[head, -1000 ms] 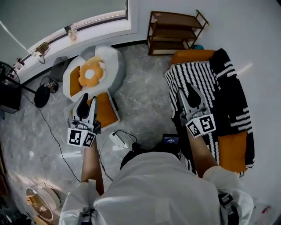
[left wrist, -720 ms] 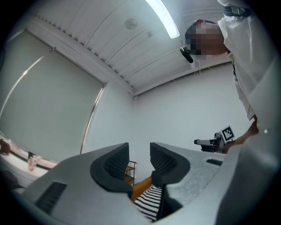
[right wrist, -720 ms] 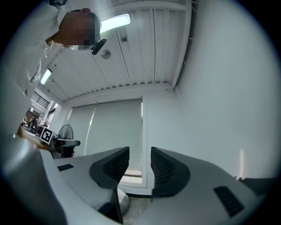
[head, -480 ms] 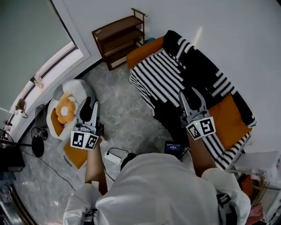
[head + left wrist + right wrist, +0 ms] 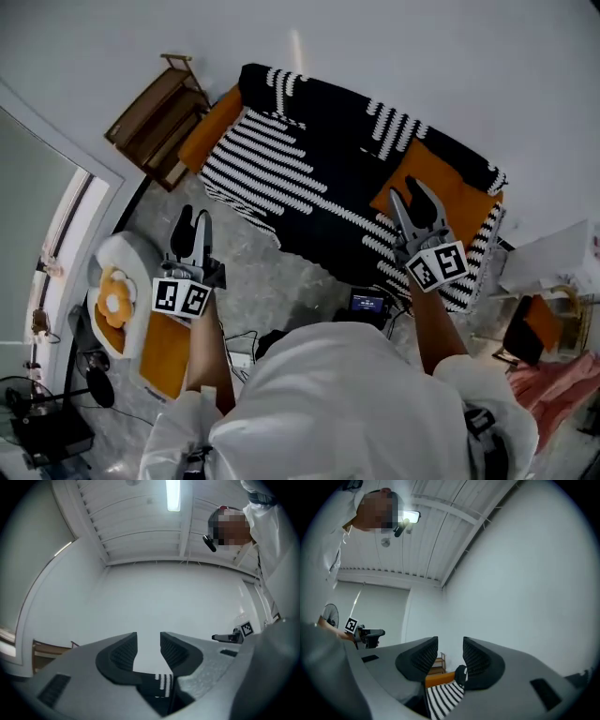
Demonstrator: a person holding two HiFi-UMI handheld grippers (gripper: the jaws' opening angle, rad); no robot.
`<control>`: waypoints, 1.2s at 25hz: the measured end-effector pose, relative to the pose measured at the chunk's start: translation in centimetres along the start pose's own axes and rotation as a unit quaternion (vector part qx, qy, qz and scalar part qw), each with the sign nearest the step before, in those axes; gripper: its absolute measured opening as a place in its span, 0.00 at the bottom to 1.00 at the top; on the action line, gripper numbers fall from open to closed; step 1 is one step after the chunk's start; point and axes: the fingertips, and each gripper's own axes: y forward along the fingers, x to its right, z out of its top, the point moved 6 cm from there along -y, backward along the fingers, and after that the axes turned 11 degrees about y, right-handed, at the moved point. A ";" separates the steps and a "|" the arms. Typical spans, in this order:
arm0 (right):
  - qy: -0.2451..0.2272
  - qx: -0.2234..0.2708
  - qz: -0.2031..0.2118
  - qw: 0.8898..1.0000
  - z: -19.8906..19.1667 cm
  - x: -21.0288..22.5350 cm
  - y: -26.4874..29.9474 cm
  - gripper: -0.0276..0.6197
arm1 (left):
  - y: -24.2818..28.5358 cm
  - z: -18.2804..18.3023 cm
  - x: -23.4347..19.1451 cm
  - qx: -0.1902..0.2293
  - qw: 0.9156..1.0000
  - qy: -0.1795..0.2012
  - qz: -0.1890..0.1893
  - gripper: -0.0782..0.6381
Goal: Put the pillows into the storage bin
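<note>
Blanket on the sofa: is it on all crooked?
Yes, a bit. The striped blanket lies slanted across the orange sofa, so orange shows at both ends, and one striped edge droops down the front.

floor [image 5: 272,292]: grey marble | on it: wooden shelf [image 5: 155,117], sofa [image 5: 450,192] under striped throw [image 5: 309,159]

The left tool [image 5: 192,217] and right tool [image 5: 411,190] point forward side by side, jaws apart and empty.
</note>
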 end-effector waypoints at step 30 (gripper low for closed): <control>0.086 -0.047 -0.412 0.906 -3.1 32.9 -20.8 0.39 | 40.8 -24.9 30.3 -0.173 0.908 -0.100 -0.368 0.37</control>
